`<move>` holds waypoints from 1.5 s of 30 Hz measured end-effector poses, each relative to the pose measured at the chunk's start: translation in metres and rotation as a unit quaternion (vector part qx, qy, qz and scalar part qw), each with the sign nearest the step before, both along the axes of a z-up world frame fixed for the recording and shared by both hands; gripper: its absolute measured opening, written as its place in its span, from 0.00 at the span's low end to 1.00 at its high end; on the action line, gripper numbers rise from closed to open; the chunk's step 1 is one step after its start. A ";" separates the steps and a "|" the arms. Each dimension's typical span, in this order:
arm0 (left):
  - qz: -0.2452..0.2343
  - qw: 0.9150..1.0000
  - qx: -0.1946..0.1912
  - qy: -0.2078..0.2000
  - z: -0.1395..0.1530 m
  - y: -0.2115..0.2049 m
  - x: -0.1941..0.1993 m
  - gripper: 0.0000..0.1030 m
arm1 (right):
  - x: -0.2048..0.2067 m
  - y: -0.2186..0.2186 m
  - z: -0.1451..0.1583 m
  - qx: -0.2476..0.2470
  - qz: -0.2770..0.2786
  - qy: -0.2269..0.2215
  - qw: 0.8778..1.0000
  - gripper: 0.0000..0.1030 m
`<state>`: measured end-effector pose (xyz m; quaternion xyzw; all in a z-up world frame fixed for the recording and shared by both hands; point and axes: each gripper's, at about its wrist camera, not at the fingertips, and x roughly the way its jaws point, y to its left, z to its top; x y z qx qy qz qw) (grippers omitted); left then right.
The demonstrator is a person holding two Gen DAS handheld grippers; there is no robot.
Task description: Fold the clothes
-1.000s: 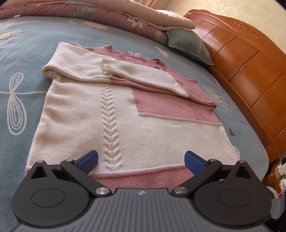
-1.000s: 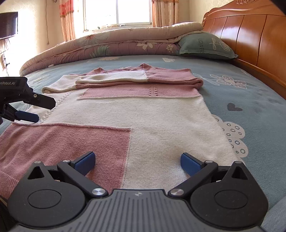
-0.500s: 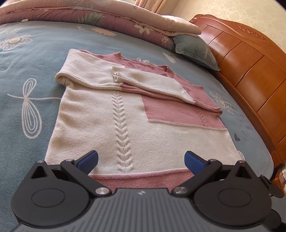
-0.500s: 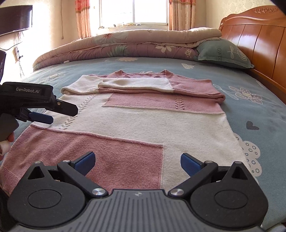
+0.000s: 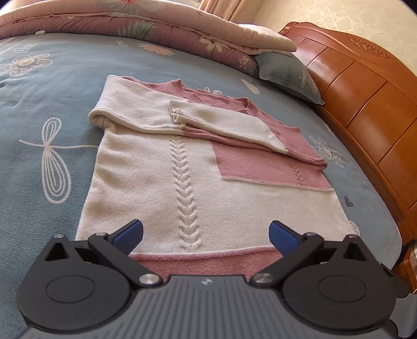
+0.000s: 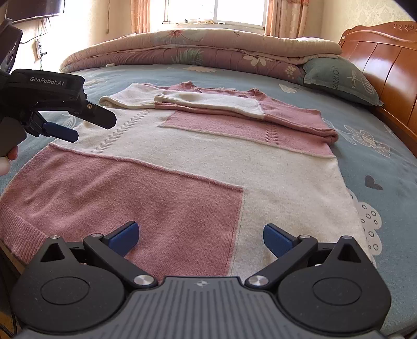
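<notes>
The near hem of the pink and cream sweater [image 6: 198,167] is cut off in both wrist views, hidden under the dark bodies of the tools, so how the edge closest to the person lies cannot be made out. In the right wrist view the ribbed pink corner at the near left runs toward the edge of the bed [image 6: 385,167], and whether it hangs over is hard to tell. The sweater lies flat on the blue patterned bed sheet, collar at the far end, with both sleeves folded across the chest: a cream sleeve [image 5: 224,122] lies on top of the pink one.

The left gripper [image 5: 206,234] hovers over the near part of the sweater, its blue-padded fingers [image 5: 129,233] spread wide with nothing between them. Seen from the right wrist view, the same tool sits at the left, above the sweater's left edge, and only part of the hand [image 6: 7,159] holding it shows at the frame border. The right gripper [image 6: 200,236] is over the near pink panel, fingers likewise spread apart and holding nothing; whether either tool touches the knit cannot be told.

At the far side a rolled floral quilt [image 6: 198,49] lies across the bed, partly covering a grey-green pillow [image 6: 341,78] next to the wooden headboard [image 5: 365,109] on the right. A window [image 6: 216,10] behind is washed out by light.
</notes>
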<state>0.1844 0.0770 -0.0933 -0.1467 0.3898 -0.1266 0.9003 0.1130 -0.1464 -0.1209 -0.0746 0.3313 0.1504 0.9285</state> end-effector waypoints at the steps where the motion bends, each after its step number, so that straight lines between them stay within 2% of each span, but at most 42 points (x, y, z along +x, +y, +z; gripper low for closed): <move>1: 0.001 1.000 0.001 -0.001 0.000 0.001 -0.001 0.99 | 0.005 0.006 0.002 0.005 0.006 -0.001 1.000 1.00; 6: 0.004 1.000 0.002 0.001 0.000 0.005 -0.001 0.99 | 0.024 0.048 0.005 0.008 0.063 -0.014 0.998 1.00; 9: 0.006 1.000 -0.001 0.002 0.001 0.006 0.000 0.99 | 0.022 0.062 -0.002 -0.012 0.089 0.001 0.996 1.00; 14: 0.000 1.000 -0.006 -0.005 0.005 0.006 -0.002 0.99 | 0.003 0.043 0.002 -0.005 0.098 0.025 0.995 1.00; 16: -0.004 1.000 -0.005 -0.007 0.005 0.004 -0.003 0.99 | -0.005 0.025 0.008 0.008 0.084 0.017 0.996 1.00; 18: -0.007 1.000 -0.002 -0.008 0.004 0.001 -0.004 0.99 | -0.006 0.003 0.011 0.010 0.041 -0.002 0.999 1.00; 22: -0.013 1.000 0.006 -0.010 0.002 -0.004 -0.004 0.99 | 0.004 -0.041 -0.001 0.016 -0.044 0.033 0.998 1.00; 25: -0.016 1.000 0.008 -0.011 0.001 -0.006 -0.005 0.99 | -0.006 -0.060 -0.004 0.016 -0.053 0.035 0.998 1.00; 28: -0.016 1.000 0.007 -0.016 0.001 -0.006 -0.006 0.99 | -0.005 -0.072 -0.001 0.039 -0.062 0.028 0.997 1.00; 32: -0.015 1.000 0.009 -0.017 0.000 -0.006 -0.007 0.99 | 0.023 -0.080 0.009 0.062 -0.080 0.009 0.995 1.00; 37: -0.012 1.000 0.007 -0.014 -0.001 -0.004 -0.006 0.99 | 0.076 -0.087 0.017 0.074 -0.090 -0.008 0.993 1.00; 39: -0.015 1.000 0.005 -0.013 -0.002 -0.005 -0.005 0.99 | 0.099 -0.089 0.017 0.078 -0.093 -0.004 0.993 1.00; 42: -0.021 1.000 0.002 -0.004 -0.004 -0.007 -0.002 0.99 | 0.130 -0.094 0.007 0.083 -0.093 0.028 0.992 1.00; 45: -0.028 1.000 0.006 0.000 -0.006 -0.012 0.000 0.99 | 0.140 -0.101 -0.004 0.084 -0.099 0.037 0.991 1.00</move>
